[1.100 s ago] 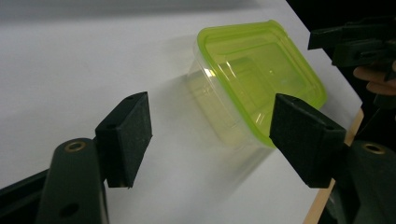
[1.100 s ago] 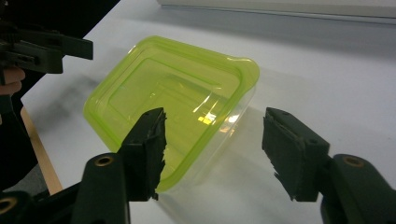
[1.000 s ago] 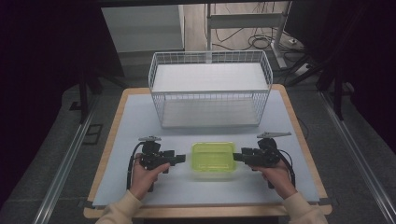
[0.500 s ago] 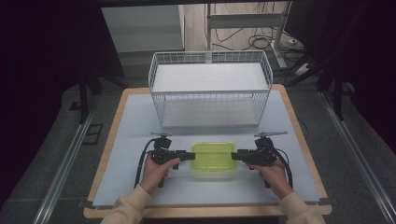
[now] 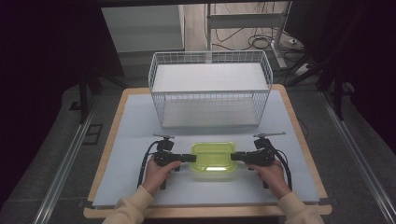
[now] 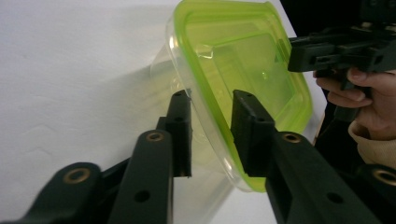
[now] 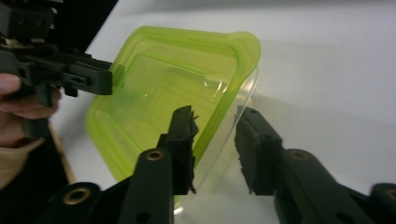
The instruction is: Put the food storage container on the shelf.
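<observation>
Box: the clear plastic box with a lime-green lid (image 5: pixel 213 157) sits on the pale blue-grey table mat (image 5: pixel 126 121), near the person's edge and in front of the white wire basket (image 5: pixel 210 88).
What changed: a moment ago both grippers were a little way off from the box, one on each side. Now both have slid in and reach its two short ends.
Left gripper (image 6: pixel 211 122): its jaws are open, one on top of the green lid edge and one below it, beside the clear wall. They are not squeezing yet.
Right gripper (image 7: pixel 215 140): the same at the other end. The jaws are apart with the lid edge between them.
What it means: both sides look ready to pinch. I think the next thing is to close both together, then lift the box flat.
Watch out: the rim is thin and looks slippery, so one side could slip and tip the box.
</observation>
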`<state>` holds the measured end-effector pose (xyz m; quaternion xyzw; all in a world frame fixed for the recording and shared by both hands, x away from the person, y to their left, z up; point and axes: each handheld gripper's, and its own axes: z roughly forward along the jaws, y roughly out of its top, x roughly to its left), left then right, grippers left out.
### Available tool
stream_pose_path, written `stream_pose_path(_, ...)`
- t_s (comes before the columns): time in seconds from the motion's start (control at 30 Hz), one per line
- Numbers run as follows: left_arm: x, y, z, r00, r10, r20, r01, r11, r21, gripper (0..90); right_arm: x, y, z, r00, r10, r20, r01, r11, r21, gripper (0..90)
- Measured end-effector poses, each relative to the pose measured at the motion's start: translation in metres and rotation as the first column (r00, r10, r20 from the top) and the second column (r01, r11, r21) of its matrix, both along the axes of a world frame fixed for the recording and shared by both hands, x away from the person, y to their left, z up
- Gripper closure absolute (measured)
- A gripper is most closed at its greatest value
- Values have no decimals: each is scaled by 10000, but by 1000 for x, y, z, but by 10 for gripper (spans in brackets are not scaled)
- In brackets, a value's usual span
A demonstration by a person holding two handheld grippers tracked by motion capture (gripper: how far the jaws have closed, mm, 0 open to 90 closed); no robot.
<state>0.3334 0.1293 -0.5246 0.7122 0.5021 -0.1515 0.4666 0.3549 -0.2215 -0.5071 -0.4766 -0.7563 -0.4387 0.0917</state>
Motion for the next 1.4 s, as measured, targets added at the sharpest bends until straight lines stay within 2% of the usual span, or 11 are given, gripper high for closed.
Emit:
stream_pose_path(0.07,-1,1,2,10000,-26,55,26,10000,-93,726,0,-1,-1,9997,-3,-228,9,9996,267,718)
stream_pose_path(0.2,-4,3,5,9997,7,244,-1,9997,-252,776,-3,-4,4,9997,-113,-201,125,9981,605,776)
stream_pose_path(0.3,-7,3,8,9991,-37,432,46,9998,-218,808,-5,-6,8,9997,-187,-145,198,9966,803,811)
stream_pose_path(0.57,-12,6,14,9976,-111,681,141,9990,-435,808,-11,-7,15,9997,-199,138,185,9951,974,812)
stream_pose_path(0.83,-17,9,21,9953,-157,951,198,9989,-420,807,-14,-5,20,9991,-75,411,34,9950,997,811)
stream_pose_path(0.97,-19,9,26,9930,-172,1168,217,9991,-377,806,-15,-4,23,9983,-52,574,-6,9951,992,811)
stream_pose_path(1.1,-23,10,35,9875,-94,1571,135,9996,-251,806,-17,-3,28,9966,-2,828,-83,9948,1016,810)
stream_pose_path(1.4,-25,13,46,9829,-102,1838,162,9994,-315,806,-20,0,40,9918,26,1280,-162,9943,1053,809)
